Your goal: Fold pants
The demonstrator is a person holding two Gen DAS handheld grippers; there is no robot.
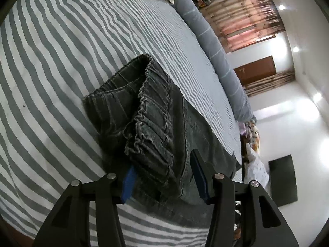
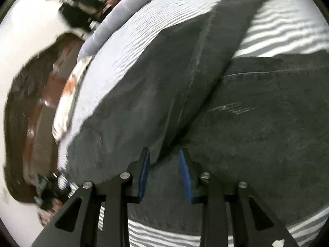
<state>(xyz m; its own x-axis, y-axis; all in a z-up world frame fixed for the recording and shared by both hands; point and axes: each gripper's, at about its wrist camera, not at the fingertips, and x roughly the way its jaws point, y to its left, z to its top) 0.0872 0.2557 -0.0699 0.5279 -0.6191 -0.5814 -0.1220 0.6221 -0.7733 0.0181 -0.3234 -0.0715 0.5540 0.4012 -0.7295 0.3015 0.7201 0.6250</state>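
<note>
Now the dark grey jeans (image 1: 156, 119) lie on the striped bed sheet (image 1: 61, 61), their elastic waistband (image 1: 152, 127) bunched between the spread jaws of the left gripper (image 1: 162, 177). The right gripper (image 2: 163, 164) hovers parted over a trouser leg (image 2: 185, 65).

1. dark grey pants (image 1: 156, 123) are laid on a bed sheet (image 1: 61, 72) striped grey and white.
2. the gathered elastic waistband (image 1: 152, 131) is seen doubled over, one layer lying on another.
3. the left gripper (image 1: 162, 177) is set with its jaws apart, one blue-padded finger at either side of the waistband fabric.
4. a long grey bolster (image 1: 218, 53) is laid along the far edge of the bed.
5. a white floor (image 1: 287, 123) and a dark mat (image 1: 283, 179) are seen beyond the bed.
</note>
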